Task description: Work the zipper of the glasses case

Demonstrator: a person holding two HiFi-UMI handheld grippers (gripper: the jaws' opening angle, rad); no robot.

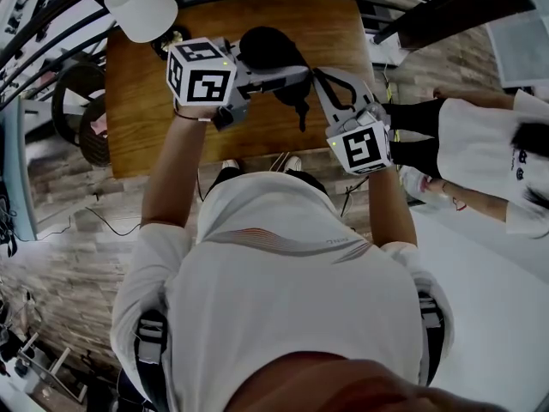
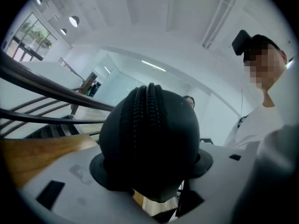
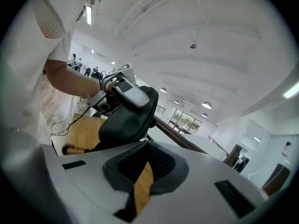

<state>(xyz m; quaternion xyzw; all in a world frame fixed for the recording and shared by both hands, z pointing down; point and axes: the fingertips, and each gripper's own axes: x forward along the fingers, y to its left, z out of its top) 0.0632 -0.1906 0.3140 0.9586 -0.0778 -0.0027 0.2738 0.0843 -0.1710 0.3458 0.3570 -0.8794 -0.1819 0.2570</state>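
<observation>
A black zippered glasses case (image 1: 270, 51) hangs above the wooden table (image 1: 146, 101), held between the wide-set jaws of my left gripper (image 1: 287, 74). In the left gripper view the case (image 2: 149, 139) fills the middle, its zipper (image 2: 148, 111) running up the centre, and the left gripper (image 2: 152, 164) presses it from both sides. My right gripper (image 1: 319, 77) reaches in from the right and meets the case's near end. In the right gripper view its jaws (image 3: 147, 143) stand closed at the tips on a small dark pull at the case (image 3: 126, 118). A black strap (image 1: 300, 106) dangles below.
A white round object (image 1: 141, 5) sits at the table's far left corner. A dark railing (image 1: 51, 24) curves along the left and back. A chair (image 1: 81, 114) stands left of the table. Another person (image 1: 480, 144) sits to the right.
</observation>
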